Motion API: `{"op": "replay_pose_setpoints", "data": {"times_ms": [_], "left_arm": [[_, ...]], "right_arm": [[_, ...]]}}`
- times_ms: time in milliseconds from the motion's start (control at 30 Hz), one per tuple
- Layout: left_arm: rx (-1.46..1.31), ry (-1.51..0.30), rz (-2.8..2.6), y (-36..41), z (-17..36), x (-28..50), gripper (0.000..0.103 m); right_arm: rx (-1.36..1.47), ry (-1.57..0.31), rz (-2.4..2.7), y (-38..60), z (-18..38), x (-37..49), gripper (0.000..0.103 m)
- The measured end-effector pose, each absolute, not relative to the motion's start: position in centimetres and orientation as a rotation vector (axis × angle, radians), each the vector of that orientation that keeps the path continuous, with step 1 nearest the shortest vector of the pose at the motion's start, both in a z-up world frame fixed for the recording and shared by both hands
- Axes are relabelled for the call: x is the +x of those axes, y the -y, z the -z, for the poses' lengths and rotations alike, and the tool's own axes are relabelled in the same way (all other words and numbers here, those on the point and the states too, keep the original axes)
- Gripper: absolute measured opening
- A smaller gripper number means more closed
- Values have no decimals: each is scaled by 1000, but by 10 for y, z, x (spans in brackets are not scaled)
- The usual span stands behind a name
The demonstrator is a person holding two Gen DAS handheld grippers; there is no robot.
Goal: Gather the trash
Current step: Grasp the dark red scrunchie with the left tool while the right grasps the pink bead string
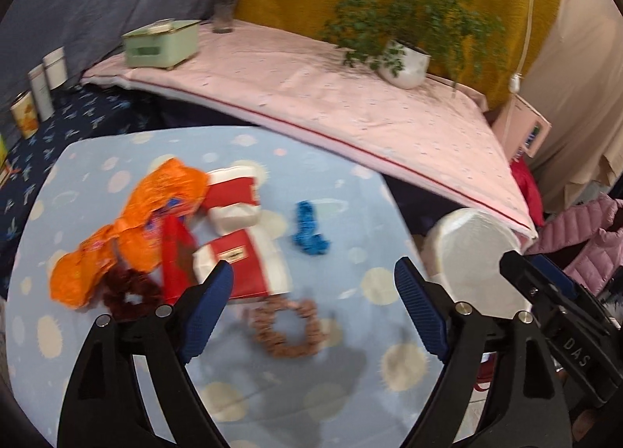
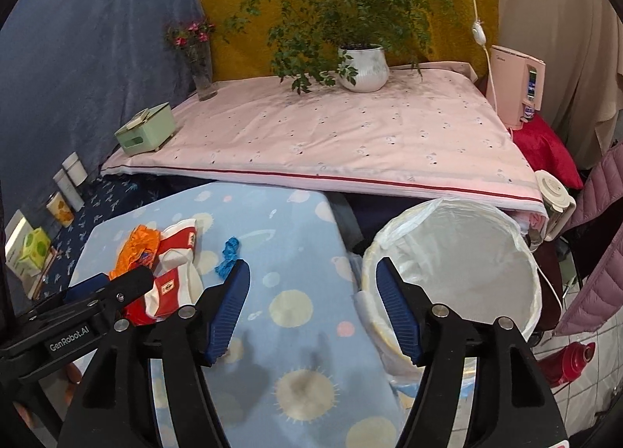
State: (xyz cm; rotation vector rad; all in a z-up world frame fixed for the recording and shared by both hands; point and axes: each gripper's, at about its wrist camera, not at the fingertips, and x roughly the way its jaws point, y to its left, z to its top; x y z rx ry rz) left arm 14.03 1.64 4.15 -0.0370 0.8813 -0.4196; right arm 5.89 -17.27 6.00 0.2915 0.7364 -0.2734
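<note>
Blue-padded fingers of the left claw [image 1: 313, 306] are standing spread wide and empty above the desk [image 1: 338, 382] with its pale blue dotted cloth, hovering over a tan fabric scrunchie [image 1: 286, 327] that is lying just ahead of them. Beyond it the trash is sitting in a loose heap: a crumpled orange foil wrapper [image 1: 132, 226], red-and-white paper packets [image 1: 241, 261] partly overlapping it, and a small crumpled blue scrap [image 1: 307, 232] lying apart to the right. A dark maroon scrunchie [image 1: 128, 292] is touching the wrapper's lower edge. The right claw [image 2: 313, 310] is likewise hanging spread with nothing in it, facing the gap between the desk edge and the round white-lined bin [image 2: 455, 265] standing just beside the desk. Judging from this, the main risk is mis-sorting: the scrunchies are probably not rubbish, and a grab at the wrapper could be dragging the maroon one along. The overlapping packets may be coming up together or slipping from the pads. The two claws are also working close enough to be knocking each other, and light wrappers could be falling between desk and bin.
</note>
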Motion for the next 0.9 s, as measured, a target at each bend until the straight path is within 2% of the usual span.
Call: {"op": "replay_pose_setpoints", "data": {"times_ms": [400, 633, 833, 900], "left_arm": [[-128, -974, 164, -145, 12, 153, 89], [-171, -1036, 90, -183, 43, 161, 89], [-217, -1070, 81, -186, 62, 172, 83], [-247, -1085, 83, -186, 68, 178, 79]], "right_arm": [[233, -846, 163, 94, -13, 89, 67], [235, -920, 150, 71, 23, 105, 67], [237, -959, 168, 69, 44, 117, 66], [241, -969, 173, 69, 49, 120, 63]]}}
